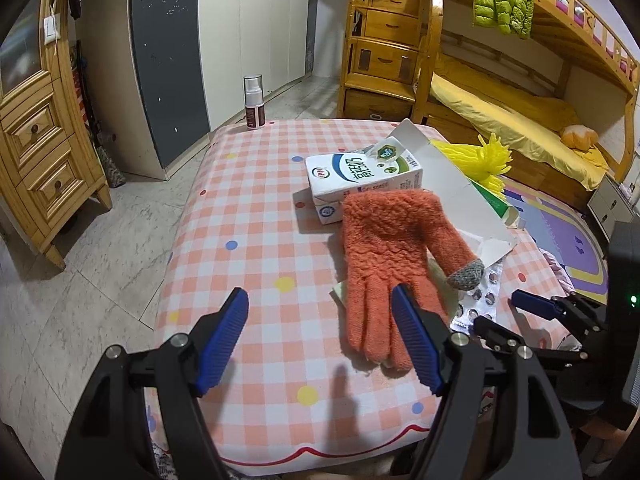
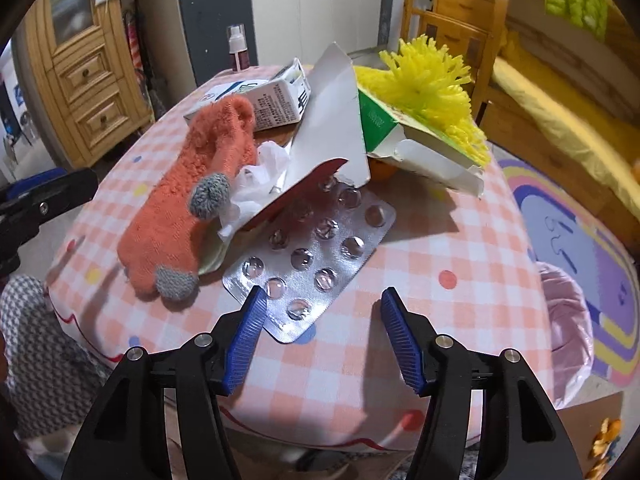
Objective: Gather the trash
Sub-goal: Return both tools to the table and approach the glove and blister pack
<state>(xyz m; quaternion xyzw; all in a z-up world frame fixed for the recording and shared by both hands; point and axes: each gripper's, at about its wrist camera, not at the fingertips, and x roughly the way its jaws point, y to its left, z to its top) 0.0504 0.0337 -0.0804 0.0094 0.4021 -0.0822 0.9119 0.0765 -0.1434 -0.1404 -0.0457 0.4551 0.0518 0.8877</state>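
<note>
Cardboard (image 2: 332, 128) hides blister pack (image 2: 316, 256) top.

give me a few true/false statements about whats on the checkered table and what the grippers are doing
1. The orange glove lies partly against the milk carton. True.
2. The right hand-held gripper is shut on the blister pack. False: it is open, its fingers near the pack's closest corner.
3. The spray bottle lies on its side. False: it stands upright at the table's far edge.
4. The left hand-held gripper holds nothing. True.
5. A yellow pom-pom sits on the torn green-and-white box. True.
</note>
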